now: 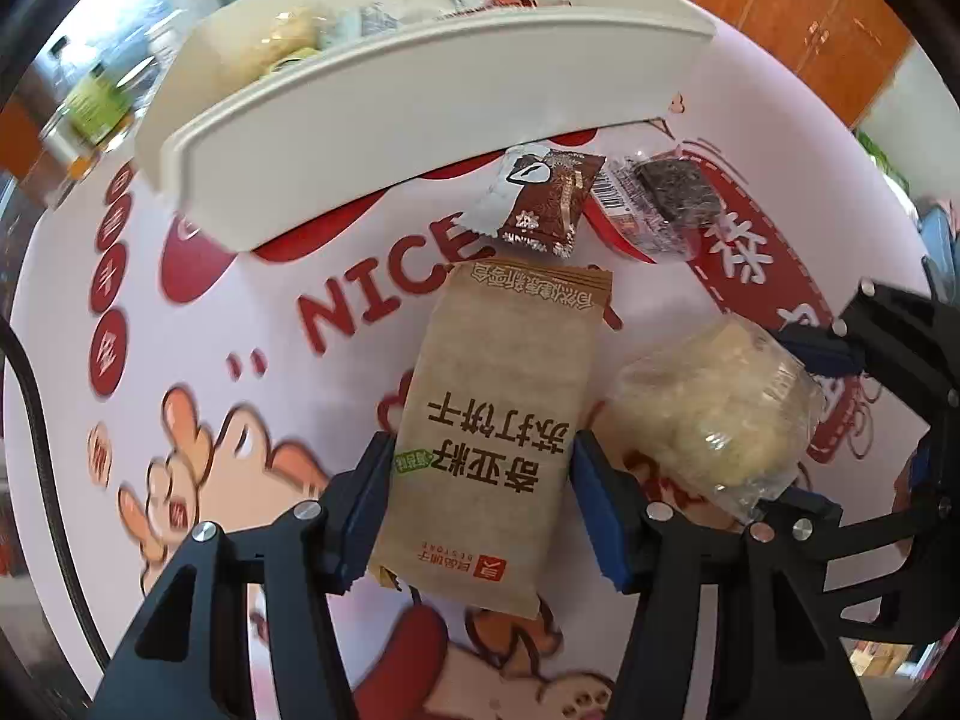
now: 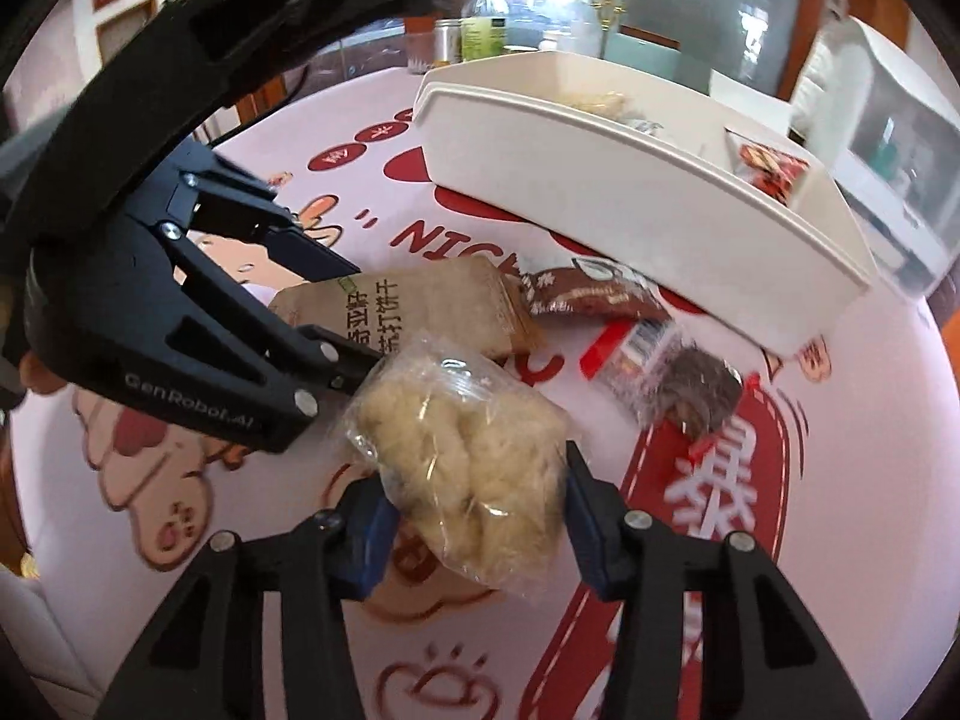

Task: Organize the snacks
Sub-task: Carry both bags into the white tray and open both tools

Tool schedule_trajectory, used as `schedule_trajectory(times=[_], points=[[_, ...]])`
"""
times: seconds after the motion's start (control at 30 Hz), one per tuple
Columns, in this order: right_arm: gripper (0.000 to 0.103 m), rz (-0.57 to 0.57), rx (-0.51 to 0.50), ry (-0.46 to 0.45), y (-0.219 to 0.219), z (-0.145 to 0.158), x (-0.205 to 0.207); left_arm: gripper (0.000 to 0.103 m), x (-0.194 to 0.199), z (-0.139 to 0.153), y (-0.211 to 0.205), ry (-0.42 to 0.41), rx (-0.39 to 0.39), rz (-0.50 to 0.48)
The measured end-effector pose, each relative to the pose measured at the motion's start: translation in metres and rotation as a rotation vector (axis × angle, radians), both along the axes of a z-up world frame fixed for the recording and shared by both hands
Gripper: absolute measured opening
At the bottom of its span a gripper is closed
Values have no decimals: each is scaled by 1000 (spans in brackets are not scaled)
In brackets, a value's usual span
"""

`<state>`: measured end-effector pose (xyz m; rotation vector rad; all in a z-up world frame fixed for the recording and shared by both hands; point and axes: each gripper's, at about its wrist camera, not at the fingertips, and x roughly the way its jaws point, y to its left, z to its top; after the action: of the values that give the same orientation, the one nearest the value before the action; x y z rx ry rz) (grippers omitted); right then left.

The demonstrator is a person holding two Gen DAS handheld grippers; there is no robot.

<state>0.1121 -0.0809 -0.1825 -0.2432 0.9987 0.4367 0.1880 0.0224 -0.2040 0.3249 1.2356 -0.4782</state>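
Note:
My left gripper (image 1: 480, 474) is shut on a tan cracker pack (image 1: 492, 420), which also shows in the right wrist view (image 2: 408, 306). My right gripper (image 2: 477, 498) is shut on a clear bag of pale twisted pastry (image 2: 462, 450), seen to the right in the left wrist view (image 1: 714, 408). Beyond them lie a brown snack packet (image 1: 540, 204) and a clear-wrapped dark bar (image 1: 660, 198). A white divided tray (image 1: 420, 96) behind holds several snacks.
The pink printed tablecloth (image 1: 240, 330) covers the table. Bottles (image 2: 483, 24) and a white-lidded clear box (image 2: 900, 138) stand behind the tray. The left gripper's body (image 2: 180, 324) fills the left of the right wrist view.

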Motion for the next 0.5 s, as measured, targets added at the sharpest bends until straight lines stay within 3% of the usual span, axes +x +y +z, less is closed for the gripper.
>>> schedule_trajectory(times=[0.27, 0.5], points=[[49, -82, 82, 12, -10, 32, -32, 57, -27, 61, 30, -72, -15, 54], [49, -118, 120, -77, -24, 106, -29, 57, -4, 176, 43, -279, 66, -7]])
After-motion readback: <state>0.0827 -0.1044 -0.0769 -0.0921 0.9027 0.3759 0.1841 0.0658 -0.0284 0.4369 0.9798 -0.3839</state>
